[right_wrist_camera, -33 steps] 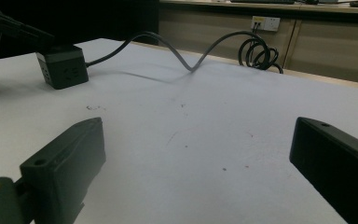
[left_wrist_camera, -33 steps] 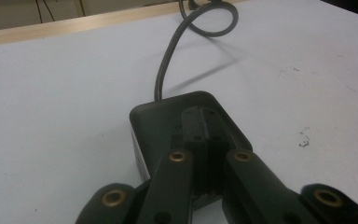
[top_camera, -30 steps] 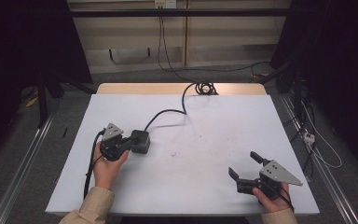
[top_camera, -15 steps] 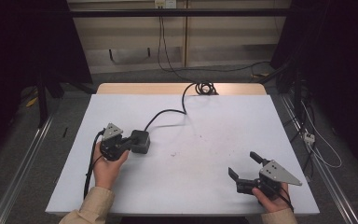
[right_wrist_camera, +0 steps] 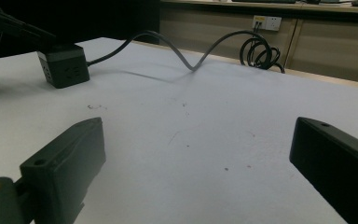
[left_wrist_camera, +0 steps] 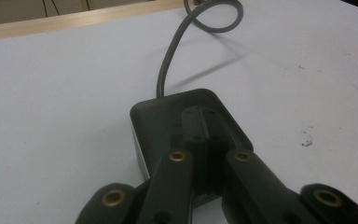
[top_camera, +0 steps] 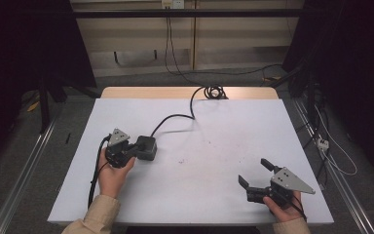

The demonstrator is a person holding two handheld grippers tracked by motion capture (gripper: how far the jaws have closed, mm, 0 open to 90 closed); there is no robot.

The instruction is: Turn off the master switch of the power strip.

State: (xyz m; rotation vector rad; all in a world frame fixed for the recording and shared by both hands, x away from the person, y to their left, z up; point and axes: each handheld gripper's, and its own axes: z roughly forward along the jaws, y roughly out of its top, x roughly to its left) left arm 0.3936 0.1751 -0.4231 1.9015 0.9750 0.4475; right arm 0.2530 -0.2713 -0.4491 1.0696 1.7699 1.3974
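Observation:
A black power cube with a dark cable lies on the white table, left of centre. My left gripper is shut, its jaws pressed together with nothing between them. In the left gripper view those jaws lie flat on top of the cube, with the left gripper reaching to about its middle. The cable leaves the cube's far side. My right gripper stands open near the front right edge, holding nothing. The right gripper looks across bare table toward the cube.
The cable arches over the table to a coil at the far edge, on a wooden strip. A wall socket sits on the panel behind. Small dark specks mark the table's middle.

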